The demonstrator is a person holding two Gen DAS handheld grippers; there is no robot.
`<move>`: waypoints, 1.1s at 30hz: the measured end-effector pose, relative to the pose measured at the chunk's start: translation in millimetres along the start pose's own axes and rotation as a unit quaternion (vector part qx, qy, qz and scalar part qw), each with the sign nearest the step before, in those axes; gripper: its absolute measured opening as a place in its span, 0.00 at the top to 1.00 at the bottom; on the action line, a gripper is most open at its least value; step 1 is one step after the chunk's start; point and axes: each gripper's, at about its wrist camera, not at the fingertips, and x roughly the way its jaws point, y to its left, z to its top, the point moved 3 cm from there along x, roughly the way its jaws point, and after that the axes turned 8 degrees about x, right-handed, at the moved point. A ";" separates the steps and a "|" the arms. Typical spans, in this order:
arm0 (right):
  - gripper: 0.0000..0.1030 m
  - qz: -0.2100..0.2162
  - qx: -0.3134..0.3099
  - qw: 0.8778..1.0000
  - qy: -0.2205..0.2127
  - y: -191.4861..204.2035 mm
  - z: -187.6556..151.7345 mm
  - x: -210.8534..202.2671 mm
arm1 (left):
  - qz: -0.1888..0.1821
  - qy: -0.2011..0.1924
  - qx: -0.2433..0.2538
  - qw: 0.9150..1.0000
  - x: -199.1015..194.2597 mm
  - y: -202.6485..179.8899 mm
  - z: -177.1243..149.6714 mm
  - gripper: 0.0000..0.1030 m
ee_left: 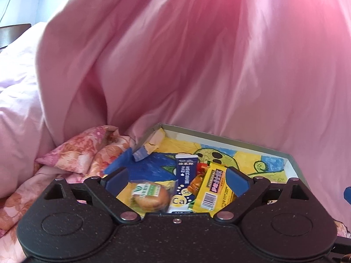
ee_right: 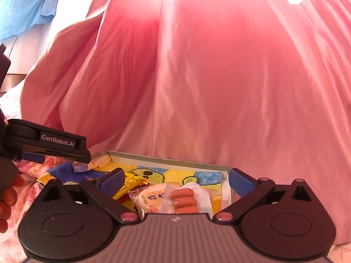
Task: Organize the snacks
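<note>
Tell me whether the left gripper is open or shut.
Open. The left gripper has its blue fingers spread wide apart over the snack box, gripping nothing.

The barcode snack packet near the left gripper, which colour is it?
Yellow packet, with a dark purple label; the left wrist view shows it best.

Snacks lie in the box (ee_left: 221,136), lower centre of the frame; the curtain (ee_left: 197,54) hangs behind; a pillow (ee_left: 74,153) lies left.

Both tongs (ee_left: 176,180) (ee_right: 176,178) apparently agape, empty.
</note>
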 end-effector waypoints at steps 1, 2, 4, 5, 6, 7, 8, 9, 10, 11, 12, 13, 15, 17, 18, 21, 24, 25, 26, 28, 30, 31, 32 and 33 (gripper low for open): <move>0.00 0.000 0.002 1.000 -0.002 1.2 0.4 -2.3 | 0.001 -0.002 -0.002 1.000 -3.0 1.5 0.3 0.08; 0.00 -0.001 0.004 1.000 -0.004 1.9 1.1 -4.5 | 0.003 -0.004 -0.003 1.000 -5.9 2.7 0.6 0.08; 0.00 -0.004 0.008 1.000 -0.010 2.8 2.8 -9.8 | 0.008 -0.009 -0.003 1.000 -12.4 4.8 0.9 0.08; 0.00 -0.005 0.010 1.000 -0.013 3.1 3.7 -12.0 | 0.012 -0.012 -0.003 1.000 -15.5 5.7 0.7 0.07; 0.00 -0.006 0.013 1.000 -0.015 3.5 4.6 -13.6 | 0.017 -0.014 -0.003 1.000 -19.0 6.8 0.3 0.07; 0.00 -0.007 0.017 1.000 -0.017 3.5 5.4 -15.5 | 0.023 -0.015 -0.003 1.000 -21.7 7.8 -0.1 0.07; 0.00 -0.007 0.020 1.000 -0.018 3.6 5.9 -17.1 | 0.032 -0.013 -0.003 0.999 -24.0 8.8 -0.3 0.07; 0.00 -0.007 0.022 1.000 -0.019 3.8 6.2 -18.8 | 0.041 -0.012 -0.004 0.999 -26.9 10.0 -1.0 0.07; 0.00 -0.008 0.023 1.000 -0.019 4.0 6.3 -19.9 | 0.048 -0.012 -0.004 0.999 -29.5 11.3 -2.3 0.07; 0.00 -0.008 0.025 0.999 -0.019 4.5 6.3 -21.6 | 0.054 -0.013 -0.004 0.998 -32.4 12.7 -3.9 0.07; 0.00 -0.008 0.026 0.999 -0.019 4.8 6.1 -22.9 | 0.060 -0.013 -0.005 0.998 -35.2 14.2 -5.2 0.07; 0.00 -0.008 0.026 0.999 -0.019 5.9 5.7 -24.7 | 0.065 -0.015 -0.006 0.998 -38.2 15.9 -7.0 0.07; 0.00 -0.007 0.022 1.000 -0.016 8.7 4.4 -28.1 | 0.069 -0.021 -0.011 0.997 -44.2 19.5 -11.2 0.07; 0.00 -0.009 0.018 1.000 -0.011 10.4 3.4 -32.4 | 0.073 -0.027 -0.014 0.997 -50.9 22.9 -15.9 0.07; 0.00 -0.010 0.020 1.000 -0.009 10.5 3.4 -35.5 | 0.076 -0.030 -0.014 0.997 -54.9 24.3 -18.5 0.07; 0.00 -0.012 0.027 1.000 -0.010 9.2 4.5 -48.7 | 0.085 -0.045 -0.017 0.995 -64.9 29.3 -25.4 0.06; 0.00 -0.015 0.018 1.000 -0.014 10.3 6.1 -60.5 | 0.086 -0.048 -0.026 0.995 -72.2 33.4 -30.5 0.06; 0.00 -0.017 0.015 1.000 -0.017 10.1 6.1 -63.9 | 0.084 -0.047 -0.028 0.995 -74.1 34.3 -31.6 0.06; 0.00 -0.018 0.013 1.000 -0.018 9.2 6.3 -67.2 | 0.083 -0.047 -0.029 0.995 -75.8 35.3 -32.7 0.06; 0.00 -0.024 0.015 0.999 -0.021 7.0 6.1 -72.0 | 0.084 -0.048 -0.029 0.995 -80.6 37.1 -34.5 0.06; 0.00 -0.030 0.016 0.999 -0.024 4.4 5.2 -77.5 | 0.083 -0.051 -0.025 0.995 -86.2 38.1 -37.2 0.06; 0.00 -0.033 0.016 0.999 -0.025 3.4 4.6 -79.5 | 0.084 -0.052 -0.022 0.995 -88.7 38.6 -38.7 0.06; 0.00 -0.036 0.016 0.999 -0.026 2.9 4.0 -81.7 | 0.085 -0.053 -0.019 0.995 -91.2 38.7 -40.2 0.06; 0.00 -0.037 0.015 0.999 -0.025 2.5 3.2 -84.4 | 0.086 -0.054 -0.018 0.995 -93.1 39.3 -41.9 0.06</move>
